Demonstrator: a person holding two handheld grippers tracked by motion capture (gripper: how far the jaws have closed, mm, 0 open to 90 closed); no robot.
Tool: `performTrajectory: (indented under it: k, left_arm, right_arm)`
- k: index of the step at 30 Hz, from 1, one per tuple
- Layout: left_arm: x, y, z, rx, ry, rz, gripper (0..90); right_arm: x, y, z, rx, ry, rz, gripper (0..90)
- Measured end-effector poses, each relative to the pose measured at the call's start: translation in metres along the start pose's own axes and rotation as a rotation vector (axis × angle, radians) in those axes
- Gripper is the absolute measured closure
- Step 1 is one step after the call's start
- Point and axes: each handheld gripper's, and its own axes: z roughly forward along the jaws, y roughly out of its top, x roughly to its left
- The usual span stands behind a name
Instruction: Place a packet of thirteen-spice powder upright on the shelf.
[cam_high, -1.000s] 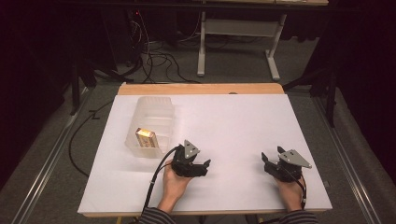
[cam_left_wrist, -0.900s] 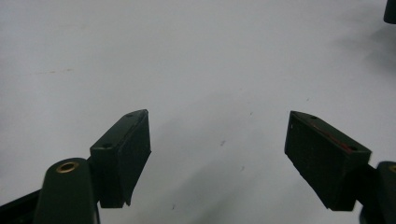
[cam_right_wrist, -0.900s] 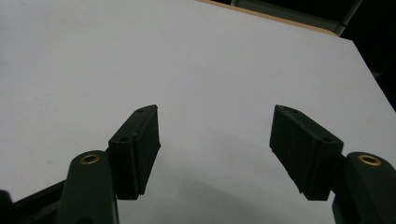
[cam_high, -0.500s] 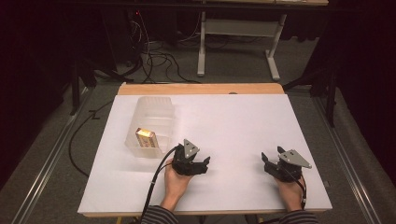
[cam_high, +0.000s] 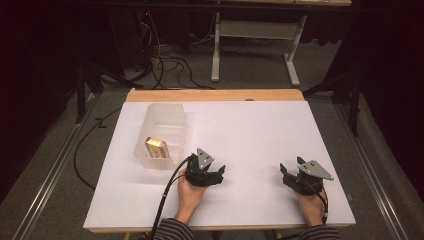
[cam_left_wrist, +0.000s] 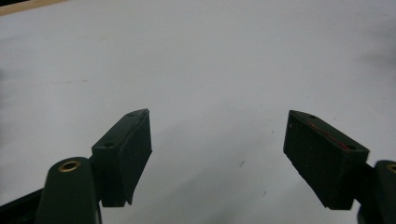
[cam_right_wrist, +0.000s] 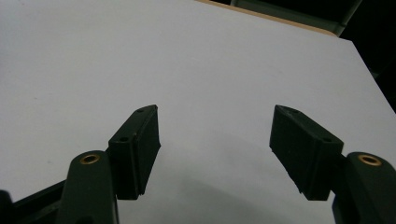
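My left gripper rests low over the white table near the front middle, held by a hand in a striped sleeve. It is open; its jaws have just closed a little, with only bare tabletop between them. At the front right my right gripper is also open over bare white surface. A clear plastic container lies at the left of the table, just beyond and left of the left gripper. A small yellow-and-brown box sits in its near end.
The table's wooden far edge borders a dark floor with cables and a white desk frame. A black cable trails from the left gripper over the front edge.
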Motion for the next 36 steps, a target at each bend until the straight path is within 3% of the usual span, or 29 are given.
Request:
performTrajectory:
  k: [12, 14, 18, 28, 36]
  left_arm:
    - [0.003, -0.006, 0.005, -0.021, 0.012, -0.008, 24.0]
    - [0.007, -0.008, 0.006, -0.012, 0.020, -0.029, 23.6]
    - [0.008, -0.007, 0.005, -0.029, 0.028, -0.034, 23.9]
    - [0.004, -0.012, 0.004, -0.049, 0.037, 0.020, 24.2]
    - [0.004, -0.012, 0.004, -0.052, 0.034, 0.020, 24.4]
  right_arm:
    - [0.000, 0.000, 0.000, -0.003, 0.000, -0.007, 33.6]
    - [0.000, 0.000, 0.000, -0.001, -0.002, -0.008, 33.7]
    - [0.001, 0.000, 0.000, -0.001, -0.002, -0.008, 33.7]
    - [0.001, 0.000, 0.001, 0.002, -0.007, -0.015, 33.8]
    - [0.000, 0.000, 0.001, 0.004, -0.005, -0.016, 33.8]
